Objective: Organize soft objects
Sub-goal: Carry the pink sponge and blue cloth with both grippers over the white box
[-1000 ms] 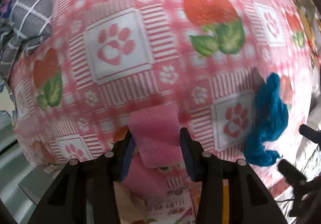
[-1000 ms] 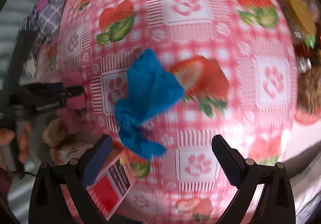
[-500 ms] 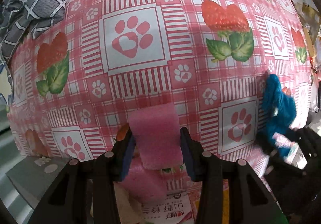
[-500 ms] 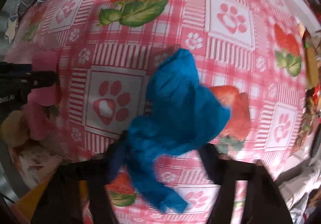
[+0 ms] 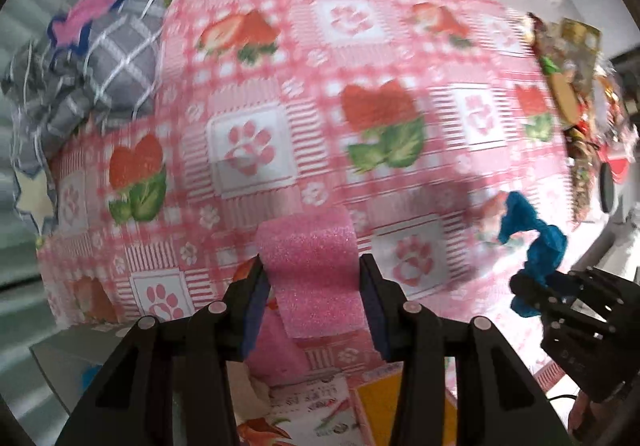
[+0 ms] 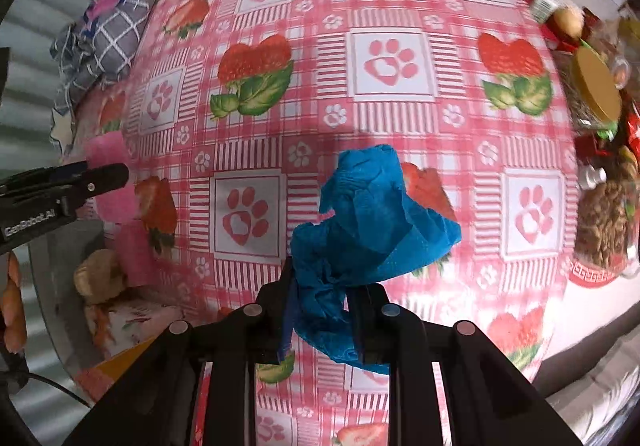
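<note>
My left gripper (image 5: 312,286) is shut on a pink foam sponge (image 5: 312,278) and holds it above the front left of the pink strawberry tablecloth (image 5: 280,94). My right gripper (image 6: 322,286) is shut on a crumpled blue cloth (image 6: 368,214) and holds it lifted above the tablecloth (image 6: 392,58). The blue cloth (image 5: 532,246) and the right gripper also show at the right of the left wrist view. The left gripper with the pink sponge (image 6: 108,154) shows at the left of the right wrist view.
A grey checked cloth bundle (image 5: 108,58) with a pink star lies at the table's far left, also seen in the right wrist view (image 6: 104,42). Jars and snack packets (image 6: 596,94) crowd the right edge. Printed boxes (image 5: 316,406) and a plush toy (image 6: 100,278) sit below the front left edge.
My right gripper has closed on the blue cloth and lifted it off the table. My left gripper has pulled back with the pink sponge still in it.
</note>
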Available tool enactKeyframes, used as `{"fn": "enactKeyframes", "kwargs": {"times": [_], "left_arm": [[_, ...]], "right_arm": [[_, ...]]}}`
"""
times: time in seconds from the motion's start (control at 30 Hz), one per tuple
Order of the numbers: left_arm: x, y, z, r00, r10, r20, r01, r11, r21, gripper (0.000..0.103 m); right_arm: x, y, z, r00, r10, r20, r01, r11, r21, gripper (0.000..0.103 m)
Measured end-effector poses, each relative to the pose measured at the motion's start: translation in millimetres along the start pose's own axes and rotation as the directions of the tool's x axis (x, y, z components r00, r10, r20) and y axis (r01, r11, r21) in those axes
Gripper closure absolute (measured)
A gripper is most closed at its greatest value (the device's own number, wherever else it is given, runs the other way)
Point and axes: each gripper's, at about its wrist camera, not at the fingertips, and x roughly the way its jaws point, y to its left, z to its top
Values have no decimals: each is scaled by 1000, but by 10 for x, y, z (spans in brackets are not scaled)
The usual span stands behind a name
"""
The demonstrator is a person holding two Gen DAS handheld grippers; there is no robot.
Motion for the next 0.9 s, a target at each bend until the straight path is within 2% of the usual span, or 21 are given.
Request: {"fn": "enactKeyframes", "kwargs": {"times": [0.13, 0.33, 0.57, 0.73, 0.9], "left_arm": [[-196, -301, 27, 999, -24, 37, 22, 999, 47, 55], [-238, -756, -43, 996, -48, 79, 38, 991, 130, 55], [-422, -1128, -263, 989, -96, 113, 71, 975, 210, 55], [-566, -1376, -463, 983, -134, 124, 97, 958, 269, 55], [-687, -1646, -777, 978, -173, 119, 119, 924, 362, 55]], "right_arm": [[-147, 53, -127, 1000, -6, 17, 6, 999, 38, 79], [-327, -56, -362, 999, -7, 42, 3, 996, 93, 79], [-526, -143, -728, 998, -7, 56, -1, 990, 143, 79], [-659, -177, -989, 997, -20, 73, 7, 985, 171, 79], [-787, -211, -1278, 996, -36, 82, 19, 980, 198, 79]]}}
